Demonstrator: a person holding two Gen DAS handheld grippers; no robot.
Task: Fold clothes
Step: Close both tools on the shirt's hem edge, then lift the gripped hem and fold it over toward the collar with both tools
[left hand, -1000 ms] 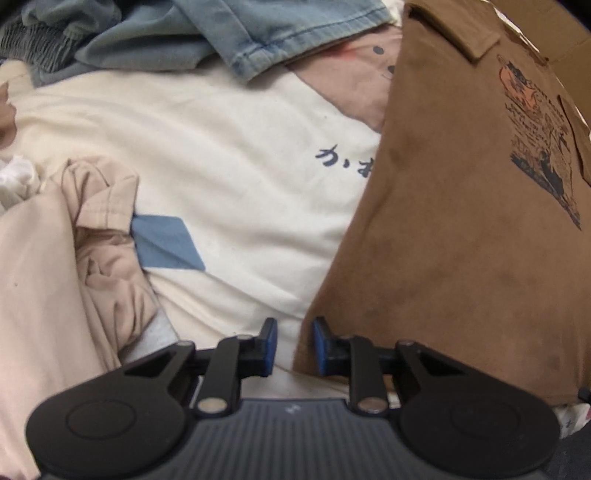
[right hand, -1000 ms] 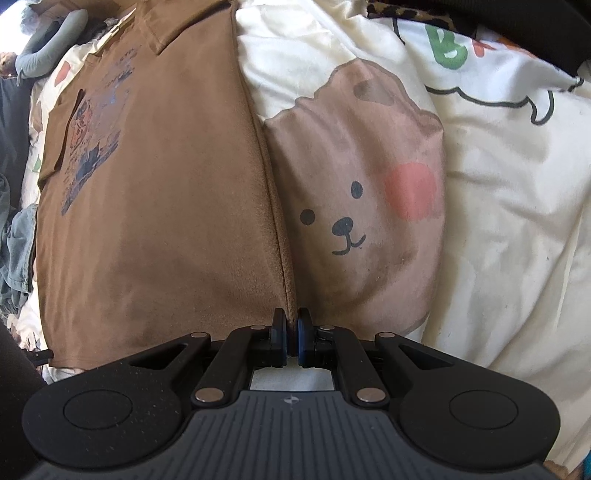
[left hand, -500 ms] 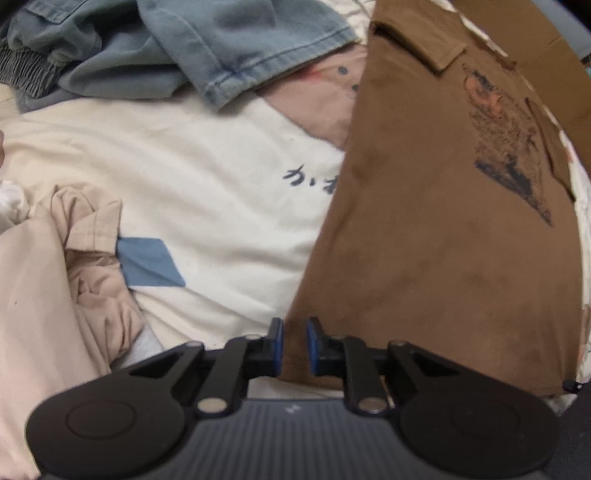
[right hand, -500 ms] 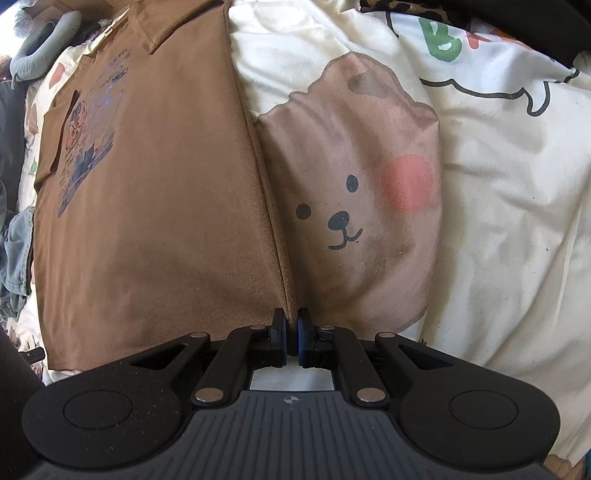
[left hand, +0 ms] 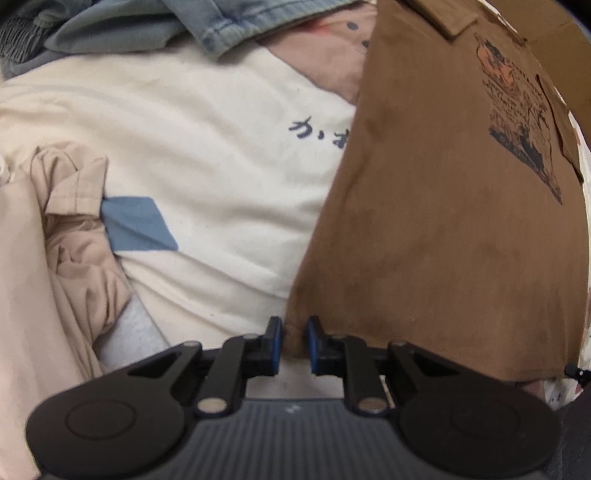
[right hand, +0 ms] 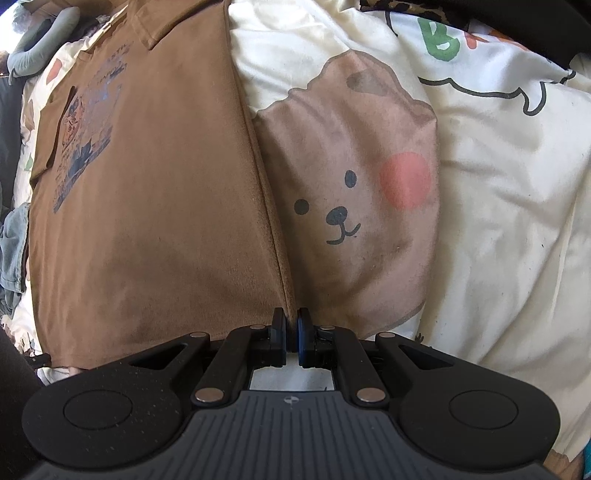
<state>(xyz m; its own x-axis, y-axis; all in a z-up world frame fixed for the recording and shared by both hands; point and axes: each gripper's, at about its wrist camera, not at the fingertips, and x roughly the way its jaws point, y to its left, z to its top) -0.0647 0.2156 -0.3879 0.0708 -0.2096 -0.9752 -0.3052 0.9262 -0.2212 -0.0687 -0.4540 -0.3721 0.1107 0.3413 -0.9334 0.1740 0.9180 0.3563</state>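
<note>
A brown polo shirt (left hand: 443, 229) with a dark chest print lies flat on a cream bedspread, collar far from me. My left gripper (left hand: 293, 341) sits at the shirt's near left hem corner, its jaws narrowly apart with the corner of the fabric between them. In the right wrist view the same shirt (right hand: 155, 206) fills the left half. My right gripper (right hand: 291, 332) is shut on the shirt's near right hem corner, at the side seam.
The cream bedspread (left hand: 207, 155) carries a bear-face print (right hand: 354, 206). Blue denim clothes (left hand: 207, 18) lie at the far left. A crumpled beige garment (left hand: 62, 251) lies at the left. A cardboard box (left hand: 554, 48) stands beyond the shirt.
My left gripper has slid right onto the shirt's hem corner and its jaws have narrowed around the fabric. My right gripper has stayed shut on the other corner.
</note>
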